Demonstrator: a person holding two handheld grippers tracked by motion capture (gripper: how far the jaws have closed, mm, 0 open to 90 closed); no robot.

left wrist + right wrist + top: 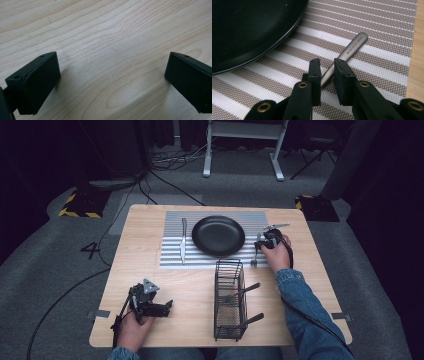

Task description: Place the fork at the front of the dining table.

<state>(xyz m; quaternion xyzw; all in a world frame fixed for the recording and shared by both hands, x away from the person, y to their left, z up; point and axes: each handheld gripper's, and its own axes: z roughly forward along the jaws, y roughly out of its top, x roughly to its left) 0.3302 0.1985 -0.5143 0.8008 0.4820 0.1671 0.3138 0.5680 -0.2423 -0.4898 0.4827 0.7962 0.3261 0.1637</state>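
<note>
A silver fork (255, 254) lies on the striped placemat (172, 261) just right of the black plate (218, 235). My right gripper (261, 243) reaches it from the right. In the right gripper view its jaws (327, 75) stand narrow on either side of the fork's handle (355, 43), which rests flat on the placemat (374, 15); a thin gap still shows beside the handle. The plate's rim (287, 35) is just left of the jaws. My left gripper (167, 306) rests near the table's front left, wide open (112, 80) over bare wood with nothing between its fingers.
A knife (183, 240) lies on the mat left of the plate. A black wire basket (229, 320) stands at the front centre with dark-handled utensils poking out to its right. The wooden table (145, 230) ends close behind the mat.
</note>
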